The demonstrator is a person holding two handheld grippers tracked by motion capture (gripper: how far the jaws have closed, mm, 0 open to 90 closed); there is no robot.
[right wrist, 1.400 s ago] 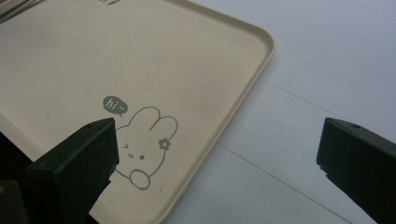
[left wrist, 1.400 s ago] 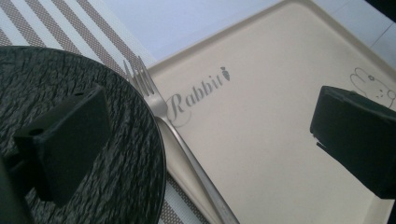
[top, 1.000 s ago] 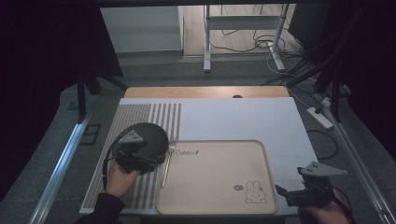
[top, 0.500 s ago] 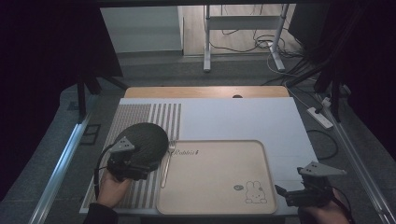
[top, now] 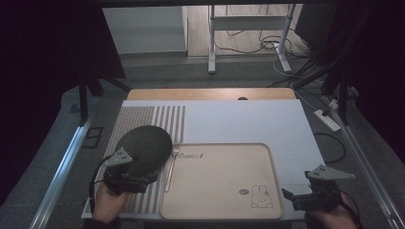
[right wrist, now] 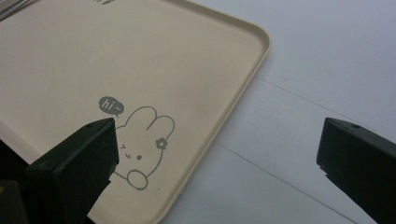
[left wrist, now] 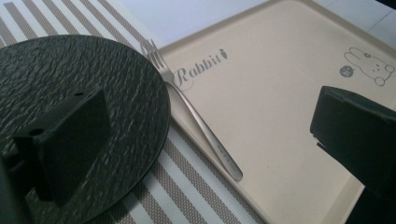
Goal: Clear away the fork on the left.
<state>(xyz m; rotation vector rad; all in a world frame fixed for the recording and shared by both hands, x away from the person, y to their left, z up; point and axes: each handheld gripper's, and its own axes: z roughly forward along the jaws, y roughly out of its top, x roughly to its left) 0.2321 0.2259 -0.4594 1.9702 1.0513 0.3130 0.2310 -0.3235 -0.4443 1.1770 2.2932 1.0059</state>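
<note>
The left gripper (top: 125,180) hovers at the near edge of the black plate (top: 144,148), which lies flat on the striped placemat (top: 143,119) just left of the beige tray (top: 219,210). In the left gripper view its jaws stand wide apart, one over the plate's textured face, the other out over the tray, so nothing is pinched yet. A fork (left wrist: 196,116) lies between plate and tray, its tines close to the plate's rim and its handle resting along the tray's edge. The right gripper (top: 310,198) waits with jaws spread beside the tray's near right corner, by the rabbit print (right wrist: 142,144), over the white counter (top: 286,124). The step in hand looks like taking hold of the plate, probably to move it onto the tray. To do it well, one jaw should slide under the rim and the other close on top at the near edge, well away from the fork, and the lift should stay level so the shallow plate does not slip or drag the fork along.
</note>
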